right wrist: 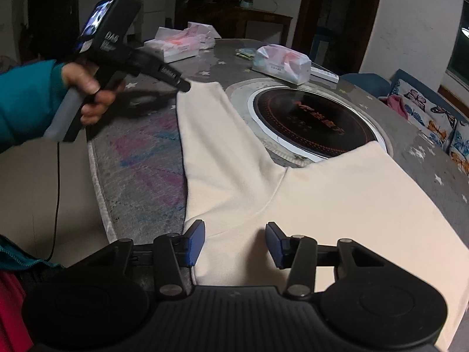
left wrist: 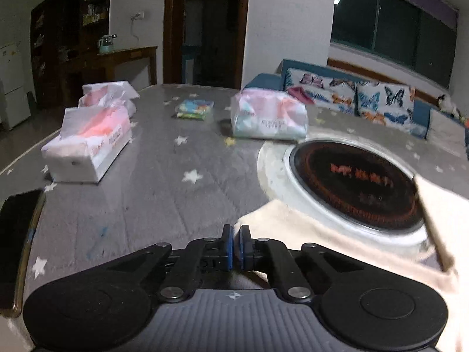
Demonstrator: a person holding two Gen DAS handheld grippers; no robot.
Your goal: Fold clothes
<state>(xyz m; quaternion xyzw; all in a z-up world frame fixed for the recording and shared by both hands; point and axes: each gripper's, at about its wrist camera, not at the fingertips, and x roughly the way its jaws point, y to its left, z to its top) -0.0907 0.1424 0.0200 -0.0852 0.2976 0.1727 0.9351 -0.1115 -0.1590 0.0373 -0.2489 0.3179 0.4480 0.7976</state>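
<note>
A cream fabric garment [right wrist: 293, 193] is seen spread on the grey star-patterned surface [right wrist: 140, 158], partly over a round black hob [right wrist: 310, 120]. The left gripper [left wrist: 236, 236] is pressed together on nothing; the right gripper [right wrist: 234, 242] is held spread above the garment's near edge.

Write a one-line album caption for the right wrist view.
Open right gripper poised over cream trousers on a star-patterned tablecloth; shut left gripper at one leg's end.

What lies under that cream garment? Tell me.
The cream garment lies on the grey star-print table cover and overlaps the round cooktop's near rim; anything else beneath is hidden.
</note>
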